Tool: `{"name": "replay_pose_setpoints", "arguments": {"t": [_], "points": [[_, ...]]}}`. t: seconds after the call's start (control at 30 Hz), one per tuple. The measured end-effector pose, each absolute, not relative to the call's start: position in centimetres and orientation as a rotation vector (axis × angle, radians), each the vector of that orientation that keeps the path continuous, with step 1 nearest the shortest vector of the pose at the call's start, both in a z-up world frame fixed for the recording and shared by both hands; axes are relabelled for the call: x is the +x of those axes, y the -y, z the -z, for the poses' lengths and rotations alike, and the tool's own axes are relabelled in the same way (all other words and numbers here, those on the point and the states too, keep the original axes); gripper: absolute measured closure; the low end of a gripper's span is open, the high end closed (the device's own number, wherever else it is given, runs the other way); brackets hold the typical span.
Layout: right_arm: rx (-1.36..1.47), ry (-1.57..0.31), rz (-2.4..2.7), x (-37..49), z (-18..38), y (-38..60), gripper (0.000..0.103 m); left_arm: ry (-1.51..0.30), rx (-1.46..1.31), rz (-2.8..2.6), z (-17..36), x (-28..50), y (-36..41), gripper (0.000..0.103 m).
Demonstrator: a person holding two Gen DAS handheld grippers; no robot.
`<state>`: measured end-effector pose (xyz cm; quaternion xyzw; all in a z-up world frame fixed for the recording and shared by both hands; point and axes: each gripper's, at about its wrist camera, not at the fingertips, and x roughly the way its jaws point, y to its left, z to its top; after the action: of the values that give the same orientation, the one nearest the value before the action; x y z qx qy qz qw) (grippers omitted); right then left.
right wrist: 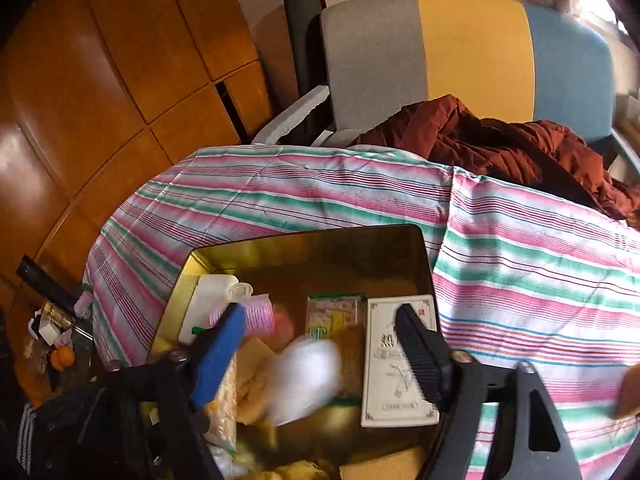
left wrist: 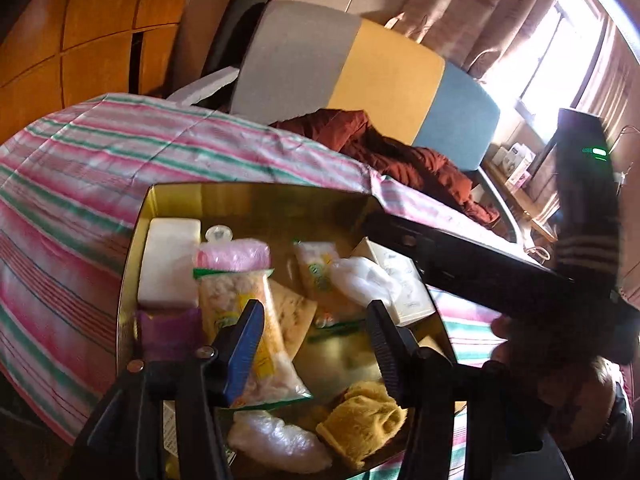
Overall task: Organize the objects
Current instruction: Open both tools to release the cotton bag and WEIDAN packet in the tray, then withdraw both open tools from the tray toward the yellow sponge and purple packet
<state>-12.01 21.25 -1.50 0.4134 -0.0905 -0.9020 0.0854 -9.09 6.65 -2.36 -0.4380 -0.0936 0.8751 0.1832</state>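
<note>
While gaping: grippers (left wrist: pixel 316 344) (right wrist: pixel 320 360) (inside tin (right wrist: pixel 424 256))

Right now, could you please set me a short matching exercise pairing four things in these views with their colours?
Things:
1. tin
2. jacket
3. hair roller
4. folded cloth

Colours:
A. pink
B. mustard yellow
C. gold
D. rust red

Pairs: 1-C, 2-D, 3-A, 4-B. The roller and cloth lie inside the tin; the jacket lies beyond the striped cover.

White box (right wrist: pixel 400 360): large Chinese characters, first reads 热.
</note>
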Motion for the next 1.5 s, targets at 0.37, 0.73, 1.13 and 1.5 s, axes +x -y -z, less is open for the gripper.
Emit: {"name": "replay_pose_setpoints", "arguments": {"t": [0.37, 0.73, 1.13, 1.5], "points": [[1.071, -0.108, 2.911, -7.8, 0.2, -18.8, 0.000, 0.181, -1.167, -2.653, 1.3, -6.8, -4.9, 0.046], [1.102, -0.042, 2.882, -4.8, 1.2, -19.2, 0.001, 0.087, -1.089, -2.803, 0.0, -4.5, -4.1, 0.046], [1.146, 0.032, 2.836, -2.0, 1.9, -20.3, 0.005, 0.151, -1.088, -2.805, 0.3, -3.0, -3.4, 0.041], [1.154, 0.165, 2.854, 0.9, 2.3, -23.0, 0.004, 0.038, -1.075, -2.819, 0.4, -1.9, -4.8, 0.040]]}}
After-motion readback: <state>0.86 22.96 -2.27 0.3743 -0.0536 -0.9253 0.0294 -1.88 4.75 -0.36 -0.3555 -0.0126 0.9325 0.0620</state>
